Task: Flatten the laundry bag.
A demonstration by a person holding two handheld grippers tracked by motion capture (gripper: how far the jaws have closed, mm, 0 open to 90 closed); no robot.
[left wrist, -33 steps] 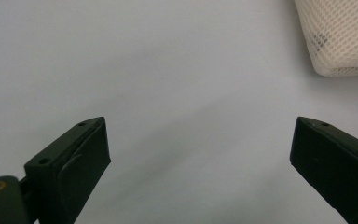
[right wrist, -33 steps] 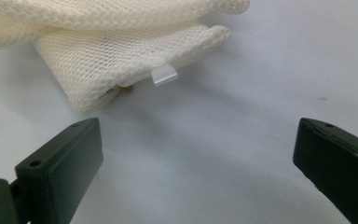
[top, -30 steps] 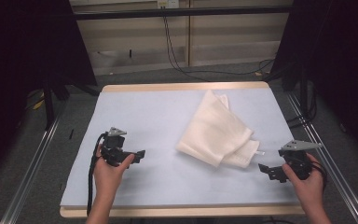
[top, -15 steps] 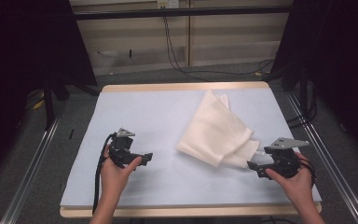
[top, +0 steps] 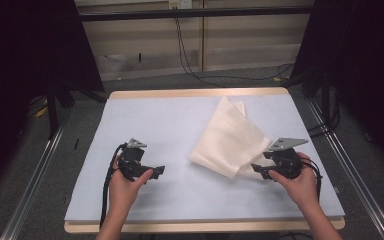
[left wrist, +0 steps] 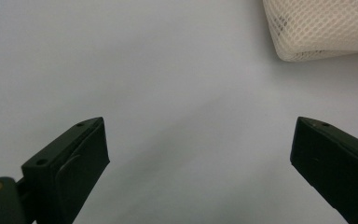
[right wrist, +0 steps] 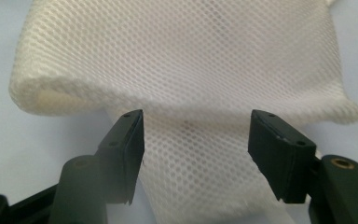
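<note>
Reaching: right gripper [top: 261, 171] has come in at the near right corner of the white mesh cloth [top: 230, 140], jaws level and aimed toward the cloth's middle.
Right jaws: they have just been closing a little from their widest; in the right gripper view [right wrist: 193, 154] a strip of mesh lies between them, but the pads stand clear of it on both sides, so nothing is pinched yet.
Why there: that corner is a loose flap sticking out under the folded edge, likely the easiest layer to catch for unfolding or dragging.
Left gripper [top: 156, 171]: held over bare worktop [top: 145, 115], well apart from the cloth; jaws spread wide with nothing in them [left wrist: 200, 163], probably waiting to take another corner.
Cloth place: right half of the worktop, lying flat, loosely folded in several layers.
Cloth axis: long line runs from the narrow far end near the back edge down to the broad near end; it fans wider toward the person.
Layers: how many lie at the near corner I cannot tell from the high view.
</note>
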